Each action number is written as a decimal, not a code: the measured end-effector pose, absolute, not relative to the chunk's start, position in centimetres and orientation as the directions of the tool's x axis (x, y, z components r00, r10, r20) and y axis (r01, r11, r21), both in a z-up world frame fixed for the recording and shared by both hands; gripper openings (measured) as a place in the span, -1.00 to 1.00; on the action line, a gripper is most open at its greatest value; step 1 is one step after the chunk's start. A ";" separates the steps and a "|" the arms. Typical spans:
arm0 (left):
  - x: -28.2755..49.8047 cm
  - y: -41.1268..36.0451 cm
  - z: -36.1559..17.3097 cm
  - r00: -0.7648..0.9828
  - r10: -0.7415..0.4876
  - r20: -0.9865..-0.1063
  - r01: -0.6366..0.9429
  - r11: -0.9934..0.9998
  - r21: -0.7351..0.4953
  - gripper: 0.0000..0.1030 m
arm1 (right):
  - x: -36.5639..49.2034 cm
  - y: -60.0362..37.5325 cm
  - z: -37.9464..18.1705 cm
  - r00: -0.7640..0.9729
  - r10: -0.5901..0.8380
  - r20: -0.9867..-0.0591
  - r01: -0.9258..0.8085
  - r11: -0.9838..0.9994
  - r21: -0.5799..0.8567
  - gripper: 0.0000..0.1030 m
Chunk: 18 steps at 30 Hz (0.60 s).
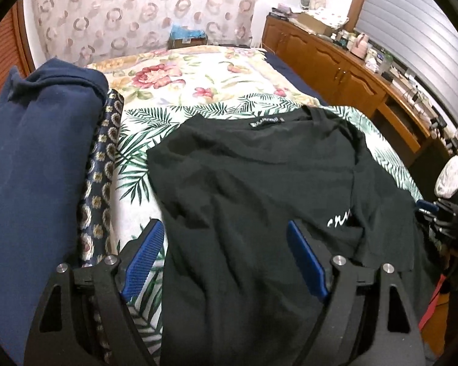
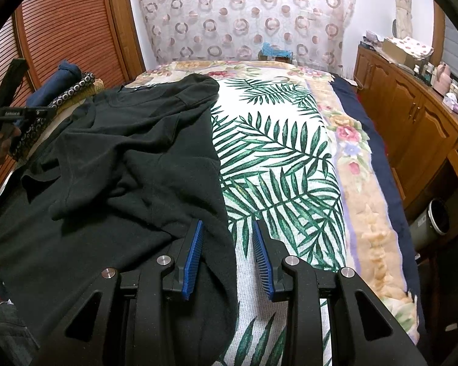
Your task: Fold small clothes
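Black T-shirt (image 1: pixel 259 183) spread in soft creases on the palm-leaf bedspread (image 2: pixel 278 158).

The left gripper (image 1: pixel 226 259) is seen with its ribbed blue pads (image 1: pixel 145 259) spread wide above the shirt's hem, nothing clamped between them. The right gripper (image 2: pixel 227 260) is held partly apart, the shirt's matte edge lying between its fingers, though contact cannot be told. A folded navy garment (image 1: pixel 36 158) and a patterned quilt (image 1: pixel 102 164) are seen beyond the left finger.

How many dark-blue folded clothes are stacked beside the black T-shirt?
1 visible: a navy garment at the bed's left edge, atop a patterned cloth, left of the black T-shirt. Others may lie hidden beneath.
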<state>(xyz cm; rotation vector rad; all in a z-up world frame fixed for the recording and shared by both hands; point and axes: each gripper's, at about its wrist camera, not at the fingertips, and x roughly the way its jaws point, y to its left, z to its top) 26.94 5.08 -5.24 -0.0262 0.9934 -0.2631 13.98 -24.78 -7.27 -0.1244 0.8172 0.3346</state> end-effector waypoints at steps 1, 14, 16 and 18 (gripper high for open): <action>27.5 5.0 -5.3 0.512 -0.225 -0.829 0.203 0.969 -0.137 0.54 | 14.2 -24.7 -6.8 0.641 0.248 -0.727 -0.343 0.939 0.018 -0.32; 32.3 5.2 -8.4 0.451 -0.092 -0.888 0.145 0.989 -0.029 0.12 | 21.7 -19.7 -4.2 0.647 0.311 -0.696 -0.439 0.898 -0.006 -0.32; 32.5 5.2 -9.1 0.440 -0.069 -0.895 0.143 0.990 -0.006 0.12 | 23.5 -19.0 -4.9 0.629 0.312 -0.712 -0.444 0.896 -0.001 -0.32; 32.6 5.1 -9.4 0.434 -0.053 -0.899 0.147 0.989 0.012 0.12 | 25.2 -18.6 -5.4 0.612 0.321 -0.723 -0.449 0.893 0.016 -0.32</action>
